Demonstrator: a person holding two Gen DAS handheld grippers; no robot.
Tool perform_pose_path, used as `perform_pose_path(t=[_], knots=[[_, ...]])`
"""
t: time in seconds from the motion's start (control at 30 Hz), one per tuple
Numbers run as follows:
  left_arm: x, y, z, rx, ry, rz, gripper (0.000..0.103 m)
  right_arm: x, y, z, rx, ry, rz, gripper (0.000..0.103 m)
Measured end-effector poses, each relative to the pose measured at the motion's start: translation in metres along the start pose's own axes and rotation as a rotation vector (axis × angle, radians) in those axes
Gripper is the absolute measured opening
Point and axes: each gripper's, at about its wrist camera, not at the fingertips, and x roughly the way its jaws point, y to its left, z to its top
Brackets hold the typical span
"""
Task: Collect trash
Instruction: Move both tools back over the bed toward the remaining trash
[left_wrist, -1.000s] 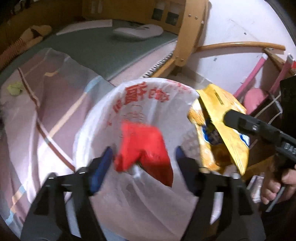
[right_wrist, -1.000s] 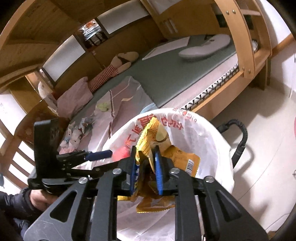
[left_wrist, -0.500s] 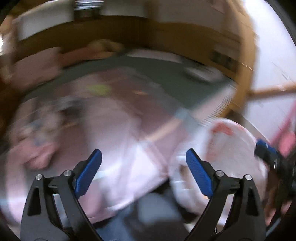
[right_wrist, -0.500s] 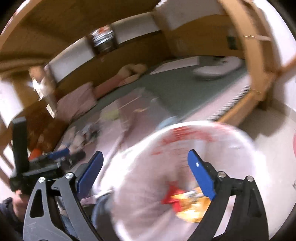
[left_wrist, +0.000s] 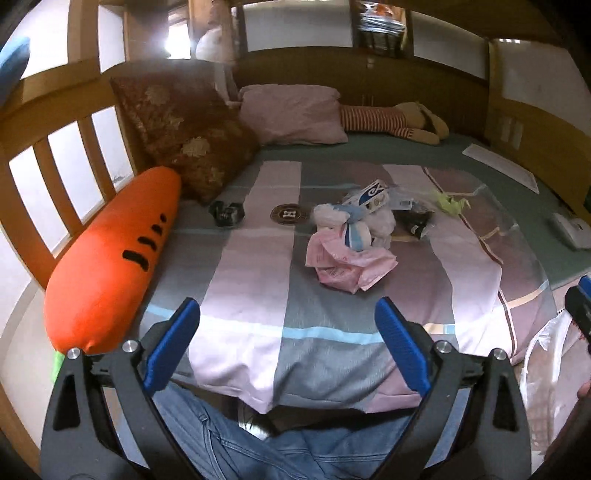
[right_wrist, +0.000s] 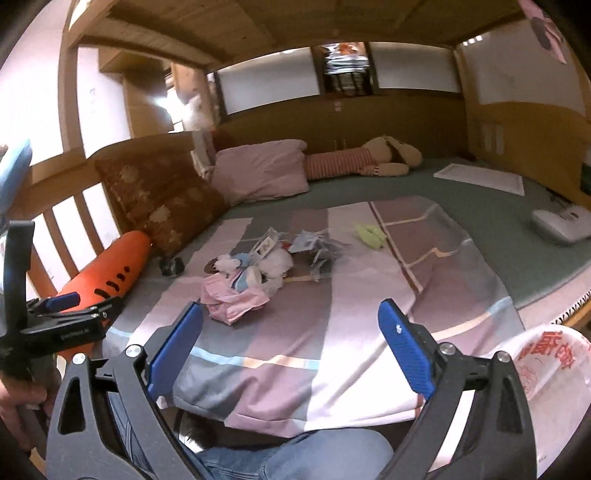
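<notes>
Both the left hand-held gripper (left_wrist: 286, 347) and the right hand-held gripper (right_wrist: 290, 349) are held wide apart, with nothing between their blue pads. Ahead of them, past bare striped pink-and-grey bedsheet (left_wrist: 255, 280), a crumpled pink-and-white heap of wrappers and tissues (left_wrist: 349, 236) is seen mid-bed. A white red-printed plastic bag (right_wrist: 550, 373) is seen at the right gripper's right, its contents hidden.

Left tool (left_wrist: 287, 345) agape, empty; right tool (right_wrist: 290, 345) likewise.

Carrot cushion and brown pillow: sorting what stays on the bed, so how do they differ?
The carrot cushion is plain bright orange with a few black dashes; the brown pillow is dark with a pale flower pattern. The carrot cushion is long and rounded and lies flat along the rail; the brown pillow is flat and leans up. Both sit on the bed's left side.
</notes>
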Motion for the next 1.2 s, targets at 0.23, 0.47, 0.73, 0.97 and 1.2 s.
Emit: perform_pose_path(t=[0.23,0.47,0.73,0.97,1.2], knots=[[-0.006,0.005,-0.007,-0.048,0.014,0.009,0.095,0.007,0.013,-0.007,-0.009,0.031,0.043,0.096],[-0.015,0.003,-0.004,-0.058,-0.024,0.015,0.096,0.006,0.013,-0.006,-0.014,0.023,0.056,0.096],[-0.015,0.004,-0.003,-0.069,-0.019,0.008,0.096,0.006,0.014,-0.006,-0.018,0.024,0.058,0.096],[-0.010,0.007,-0.006,-0.074,-0.001,0.004,0.096,0.007,0.018,-0.007,-0.026,0.029,0.060,0.096],[-0.007,0.018,-0.009,-0.099,0.003,0.001,0.096,0.014,0.027,-0.008,-0.046,0.052,0.054,0.096]])
